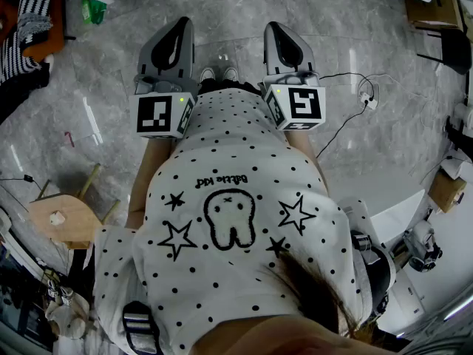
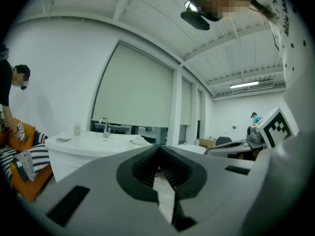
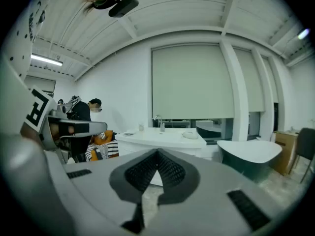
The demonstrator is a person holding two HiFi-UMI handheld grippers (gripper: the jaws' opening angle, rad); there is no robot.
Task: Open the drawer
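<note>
My left gripper (image 1: 180,24) and my right gripper (image 1: 276,28) are held side by side out in front of me at about the same reach, both pointing forward and a little downward over the grey tiled floor (image 1: 355,43). The jaws of each are pressed together at the tips with nothing between them. The drawer, the thing everything turns on, shows in none of my views, so I cannot say which way it lies from my jaws, how its long axis runs, or which hand is nearer to it. The likeliest place, I judge, is the white counter (image 2: 93,144) with a tap that stands well ahead, left of centre in both gripper views. Its front looks plain from here and I make out no handle. I would have to walk up and find a front to pull before either pair of jaws opens. Behind the counter hangs a wide pale blind (image 2: 135,90). To the right of the counter sits a dark basin-shaped table (image 3: 246,154). A wooden stool (image 1: 66,220) stands by the left edge of the floor, and a cable (image 1: 347,117) trails across the floor to my right.
</note>
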